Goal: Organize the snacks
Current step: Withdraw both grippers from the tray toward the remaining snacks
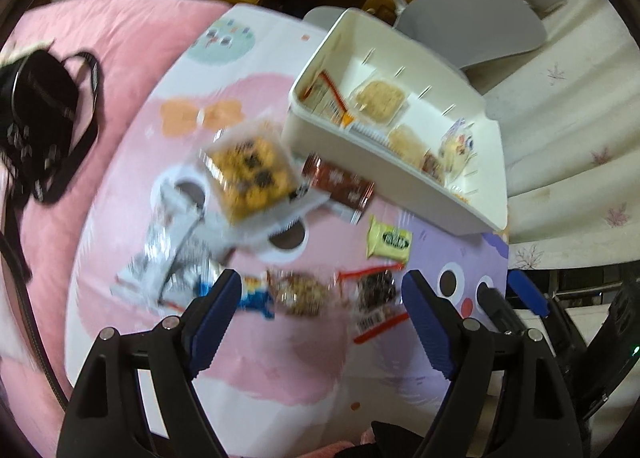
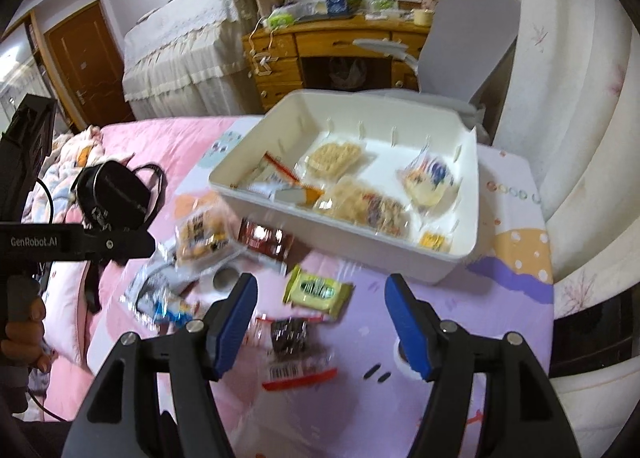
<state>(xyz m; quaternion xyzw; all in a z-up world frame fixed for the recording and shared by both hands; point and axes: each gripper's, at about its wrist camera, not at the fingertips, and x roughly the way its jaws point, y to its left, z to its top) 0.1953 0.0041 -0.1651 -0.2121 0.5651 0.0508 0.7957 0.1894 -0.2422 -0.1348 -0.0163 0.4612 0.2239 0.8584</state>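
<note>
So, roughly halfway through sorting these snacks, I'd say. The white bin (image 2: 460,254) sits at the far side of the cartoon-print mat (image 2: 512,322) on a pink bedspread (image 1: 120,57), and it already has a handful of things in it: two pale rice-cracker packs (image 2: 334,155), a red-edged packet (image 2: 292,181) at its left end, a clear pouch with blue and yellow print (image 2: 430,179) and a small yellow piece (image 2: 434,240) in the near right corner. What's left is still loose on the mat in front of the bin: a clear tray of yellow-and-dark cookies (image 1: 250,169), a brown wrapper (image 1: 340,183) touching the bin's near wall, a yellow-green packet (image 1: 389,244) just beside it, a pile of silver wrappers (image 1: 168,254) off to the left, a blue-and-white one (image 1: 256,298), a nutty brown bar (image 1: 298,292) and a dark bar with red ends and a barcode (image 2: 290,342). That's about seven or more pieces to go, though the blur makes an exact count dodgy. Both tongs are open and carrying nothing. The left gripper (image 1: 316,318) hangs above the nutty bar and the dark bar, with both lying in the gap between its fingers but not pinched. The right gripper (image 2: 322,322) is over the dark bar too, so my guess is one of them grabs that next. A black bag (image 1: 40,105) on the bedspread isn't part of this.
</note>
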